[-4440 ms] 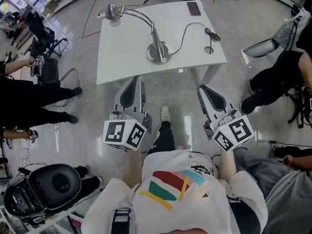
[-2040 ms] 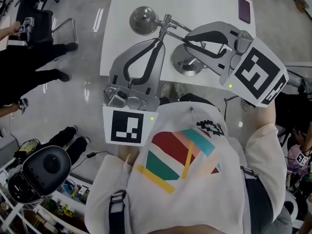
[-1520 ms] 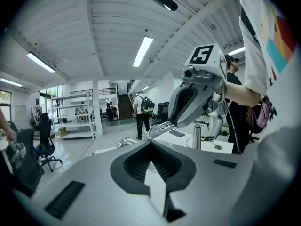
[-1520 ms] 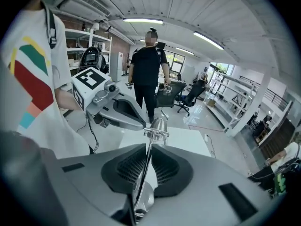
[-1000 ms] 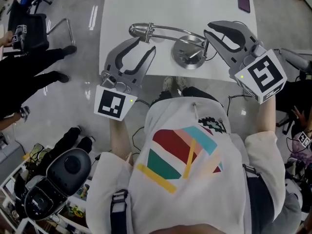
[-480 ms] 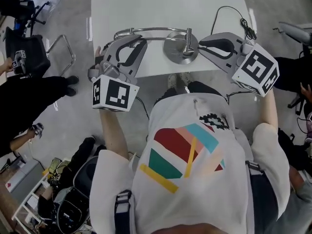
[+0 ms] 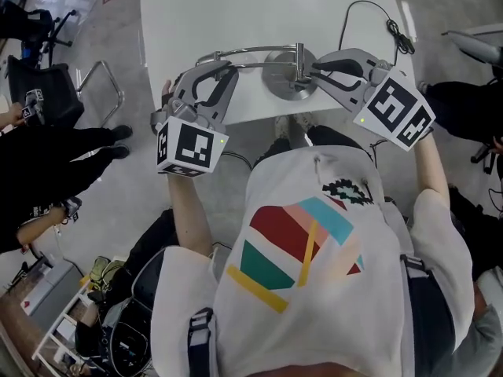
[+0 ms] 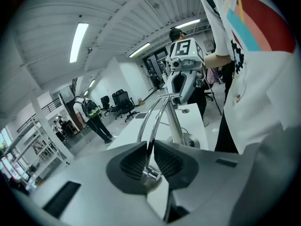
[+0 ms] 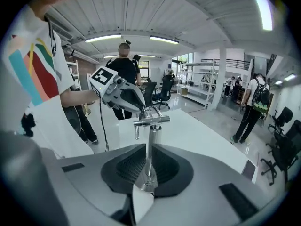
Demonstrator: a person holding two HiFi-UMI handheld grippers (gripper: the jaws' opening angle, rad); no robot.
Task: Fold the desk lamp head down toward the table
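The chrome desk lamp stands near the front edge of the white table [image 7: 196, 6], on its round base [image 7: 277, 82]. Its curved arm [image 7: 251, 51] runs left from the upright post [image 7: 299, 53]. My left gripper [image 7: 222, 69] has its closing jaws around the arm's left end, and the arm [image 8: 157, 112] runs between the ribbed pads [image 8: 134, 161], which touch it. The lamp head is hidden behind that gripper. My right gripper [image 7: 316, 63] is shut on the post [image 9: 150, 140], just above the base.
The lamp's black cable [image 7: 369, 10] loops across the table to the right edge. A chair frame [image 7: 98, 85] and a seated person in black [image 7: 47, 159] are at the left. The other gripper shows beyond the lamp in each gripper view: the right gripper [image 8: 184, 65] and the left gripper [image 9: 117, 91].
The left gripper rolled, came down onto the lamp arm and its wide-open jaws narrowed around it. The right gripper moved left and down onto the post.
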